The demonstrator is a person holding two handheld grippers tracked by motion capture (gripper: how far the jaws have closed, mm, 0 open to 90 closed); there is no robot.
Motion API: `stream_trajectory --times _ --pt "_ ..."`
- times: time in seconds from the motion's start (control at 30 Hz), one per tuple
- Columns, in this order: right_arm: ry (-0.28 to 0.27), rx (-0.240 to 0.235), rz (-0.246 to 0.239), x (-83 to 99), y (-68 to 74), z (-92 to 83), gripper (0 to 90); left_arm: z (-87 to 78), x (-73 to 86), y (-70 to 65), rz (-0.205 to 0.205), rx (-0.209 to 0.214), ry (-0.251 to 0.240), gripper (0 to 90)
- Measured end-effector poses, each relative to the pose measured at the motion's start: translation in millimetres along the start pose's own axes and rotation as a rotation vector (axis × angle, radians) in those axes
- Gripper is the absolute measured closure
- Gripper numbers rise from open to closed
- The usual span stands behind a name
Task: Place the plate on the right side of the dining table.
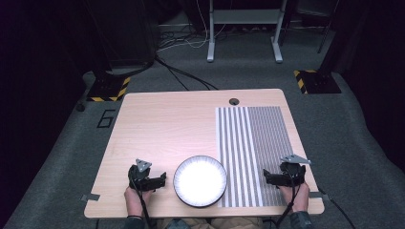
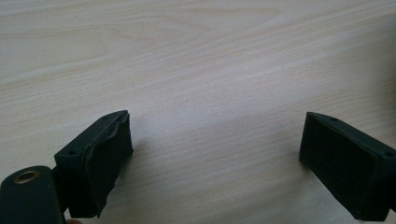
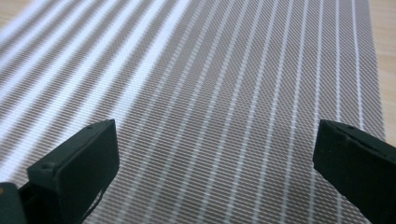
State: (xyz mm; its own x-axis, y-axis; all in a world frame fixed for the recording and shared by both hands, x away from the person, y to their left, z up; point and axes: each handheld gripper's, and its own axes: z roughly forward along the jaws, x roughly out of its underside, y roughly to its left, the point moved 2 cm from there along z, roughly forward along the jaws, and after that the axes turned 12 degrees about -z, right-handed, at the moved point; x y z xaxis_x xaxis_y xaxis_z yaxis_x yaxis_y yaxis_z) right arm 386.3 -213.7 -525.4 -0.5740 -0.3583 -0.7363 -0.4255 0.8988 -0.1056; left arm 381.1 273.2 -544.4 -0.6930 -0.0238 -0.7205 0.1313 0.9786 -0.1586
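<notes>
A white plate (image 1: 199,181) with a dark rim sits near the front edge of the wooden table (image 1: 167,124), between my two grippers. My left gripper (image 1: 162,180) rests on the wood just left of the plate, pointing toward it. In the left gripper view the left gripper (image 2: 215,154) is open, with bare wood between the jaws. My right gripper (image 1: 265,178) lies on the striped grey-and-white placemat (image 1: 250,152), right of the plate. In the right gripper view the right gripper (image 3: 215,158) is open over the placemat (image 3: 224,84), holding nothing.
A round cable hole (image 1: 234,101) sits near the table's far edge. A metal stand (image 1: 243,28) and cables lie on the grey floor beyond. Yellow-black marked bases (image 1: 109,89) stand at the far left and far right.
</notes>
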Motion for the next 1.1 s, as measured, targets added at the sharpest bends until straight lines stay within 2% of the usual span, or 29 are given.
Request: stream_trajectory --times 0.17,0.4,0.47,0.57,0.7,0.73,0.77,0.8,0.97,1.1 --pt "-0.025 -0.032 -0.002 -9.7 11.3 -7.2 0.0 0.3 0.3 -1.0 0.005 0.007 0.003 8.2" --pt "-0.049 -0.07 -0.037 -18.2 23.0 -11.7 0.0 0.6 0.3 -2.4 0.028 0.026 0.018 4.9" --pt "-0.054 -0.089 -0.06 -22.4 30.8 -12.7 0.0 1.1 0.9 -4.8 0.055 0.046 0.023 3.7" --pt "-0.061 -0.107 -0.074 -26.0 38.9 -13.6 0.0 0.6 1.2 -6.1 0.064 0.058 0.037 2.5" --pt "-0.071 -0.129 -0.077 -29.4 45.8 -14.5 0.0 0.1 1.4 -6.5 0.072 0.085 0.031 1.5" --pt "-0.078 -0.137 -0.08 -31.4 49.3 -15.0 0.0 -2.6 1.6 -5.9 0.06 0.127 0.016 1.6" --pt "-0.078 -0.137 -0.08 -31.4 49.3 -15.0 0.0 -2.6 1.6 -5.9 0.06 0.127 0.016 1.6" --pt "-0.081 -0.151 -0.083 -33.5 52.6 -15.1 0.0 -4.7 1.8 -5.0 0.04 0.159 -0.003 1.6" --pt "-0.085 -0.173 -0.086 -37.2 58.2 -14.6 0.0 -5.7 2.1 -4.6 0.036 0.17 -0.019 1.5" --pt "-0.101 -0.222 -0.085 -43.9 68.7 -13.9 0.0 -4.5 2.3 -7.5 0.059 0.177 -0.001 1.3"
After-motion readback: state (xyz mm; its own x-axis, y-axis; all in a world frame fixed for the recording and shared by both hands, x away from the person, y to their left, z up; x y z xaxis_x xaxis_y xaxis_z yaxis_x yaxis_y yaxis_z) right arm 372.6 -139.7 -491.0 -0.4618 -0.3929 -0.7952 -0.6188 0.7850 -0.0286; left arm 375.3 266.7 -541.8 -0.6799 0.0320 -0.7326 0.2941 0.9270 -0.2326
